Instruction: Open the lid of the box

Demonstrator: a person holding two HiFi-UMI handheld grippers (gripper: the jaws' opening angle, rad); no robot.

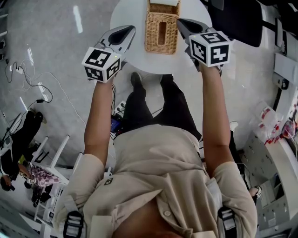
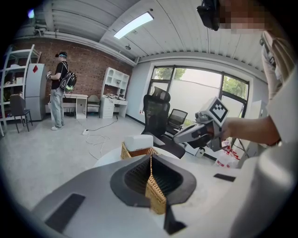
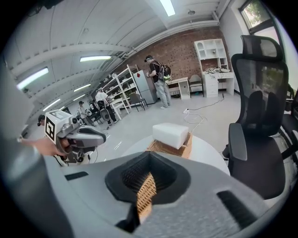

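A wicker box (image 1: pixel 160 32) with a slotted lid stands on the round white table (image 1: pixel 125 14). A white block (image 2: pixel 138 142) rests on its far end. My left gripper (image 1: pixel 129 29) hangs just left of the box, shut and holding nothing. On the box's right side, my right gripper (image 1: pixel 179 22) is also shut and empty, its tip close to the box's edge. In the left gripper view the closed jaws (image 2: pixel 150 158) point at the box (image 2: pixel 135 152), with the right gripper (image 2: pixel 181 135) beyond. From the right gripper (image 3: pixel 148 169), the box (image 3: pixel 170 148) lies ahead and the left gripper (image 3: pixel 100 136) across from it.
A black office chair (image 1: pixel 237 18) stands right behind the table on the right. The holder's legs (image 1: pixel 158 107) are under the near table edge. Cables (image 1: pixel 28 79) trail over the floor at left. A person with a backpack (image 2: pixel 59 88) stands far off by a brick wall.
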